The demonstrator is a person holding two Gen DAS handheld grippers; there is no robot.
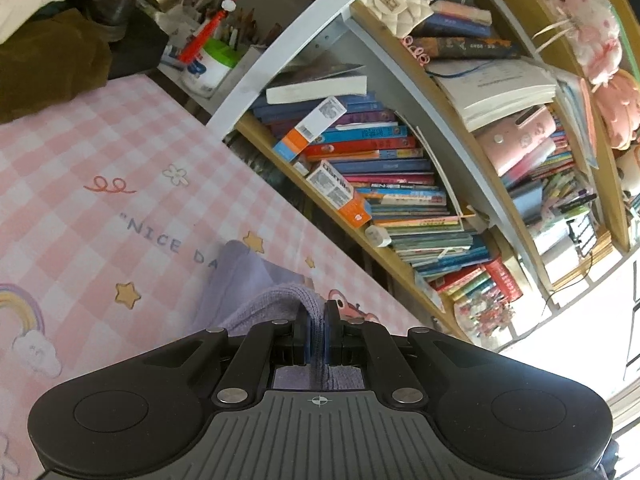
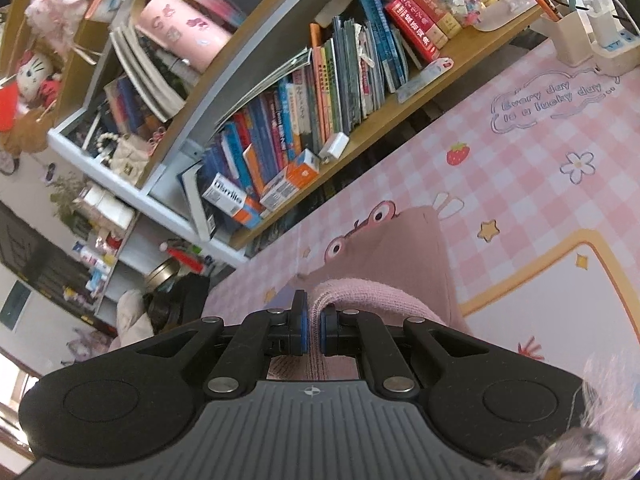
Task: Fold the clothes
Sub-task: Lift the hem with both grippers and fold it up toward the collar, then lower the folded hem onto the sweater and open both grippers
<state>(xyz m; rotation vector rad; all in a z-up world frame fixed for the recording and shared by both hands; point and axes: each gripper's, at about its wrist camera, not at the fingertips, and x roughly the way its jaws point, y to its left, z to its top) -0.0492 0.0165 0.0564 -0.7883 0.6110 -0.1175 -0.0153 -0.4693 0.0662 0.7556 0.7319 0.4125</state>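
Both grippers are pinching the ribbed knit edge of one garment (image 1: 256, 280) and holding it up off the desk (image 1: 100, 184). The left gripper (image 1: 318, 330) is closing its fingers almost fully on a narrow bunched ridge of the rib. The right gripper (image 2: 314, 330) is doing the same, though its fold looks to be lying against the right pad, so that hold seems the shallower one. The cloth is reading lilac in the left view and pink in the right, which is probably the light. The rest of it is draping ahead of the fingers toward twelve o'clock, down onto the pink checked mat.

The likeliest trouble, as I judge it, is the rib sliding out of a thin pinch if the two hands are pulling apart or lifting unevenly; the garment would then be sagging on one side and folding crooked. Whether this is a fold being carried over or a garment being spread out, the views are not settling.

The bookshelf (image 1: 400, 184) is standing close along the desk's far edge, at one to two o'clock from the left gripper and at ten to twelve from the right, with small boxes at its lip that a swinging hem could catch. A brown garment (image 1: 48, 68) and a cup of pencils (image 1: 212, 56) are crowding the left view's eleven o'clock corner. A power strip (image 2: 612, 46) is sitting at two o'clock in the right view. Open mat is lying at nine o'clock from the left gripper and three o'clock from the right.
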